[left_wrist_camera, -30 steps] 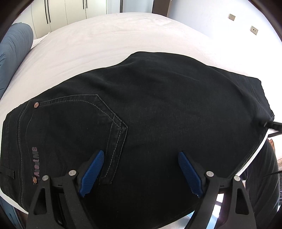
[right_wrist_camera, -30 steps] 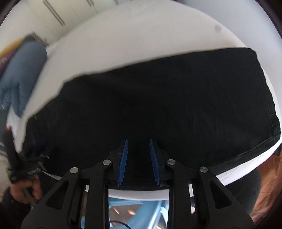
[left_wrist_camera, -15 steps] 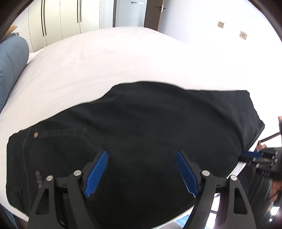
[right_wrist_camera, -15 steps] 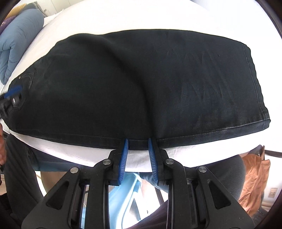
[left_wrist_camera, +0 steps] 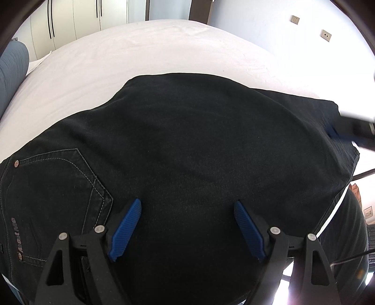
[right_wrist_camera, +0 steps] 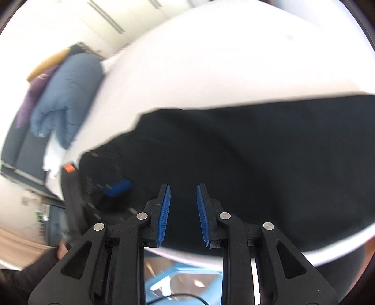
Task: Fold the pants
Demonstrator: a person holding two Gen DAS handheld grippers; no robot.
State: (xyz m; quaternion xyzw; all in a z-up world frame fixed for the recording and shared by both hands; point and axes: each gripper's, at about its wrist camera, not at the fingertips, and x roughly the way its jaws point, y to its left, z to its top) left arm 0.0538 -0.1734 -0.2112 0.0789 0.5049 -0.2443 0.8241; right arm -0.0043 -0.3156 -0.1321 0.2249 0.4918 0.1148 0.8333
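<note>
Black jeans (left_wrist_camera: 199, 145) lie folded lengthwise across the white bed (left_wrist_camera: 145, 54), waistband and back pocket (left_wrist_camera: 70, 178) at the left, leg hem at the right. My left gripper (left_wrist_camera: 187, 208) is wide open and empty, hovering over the seat of the jeans near the bed's front edge. My right gripper (right_wrist_camera: 182, 194) is partly open and empty over the jeans (right_wrist_camera: 257, 152) near their front edge. The right gripper shows blurred at the right edge of the left wrist view (left_wrist_camera: 351, 133), by the hem. The left gripper shows blurred in the right wrist view (right_wrist_camera: 117, 187).
A blue-grey duvet roll (right_wrist_camera: 68, 93) lies at the head of the bed, also at the left edge of the left wrist view (left_wrist_camera: 11, 68). White wardrobes (left_wrist_camera: 70, 21) stand behind. The person's dark-clothed legs (left_wrist_camera: 346, 234) stand at the bed's front edge.
The right gripper swung left and tilted up over the jeans, and its jaws opened slightly. The left gripper moved closer over the seat of the jeans, still wide open.
</note>
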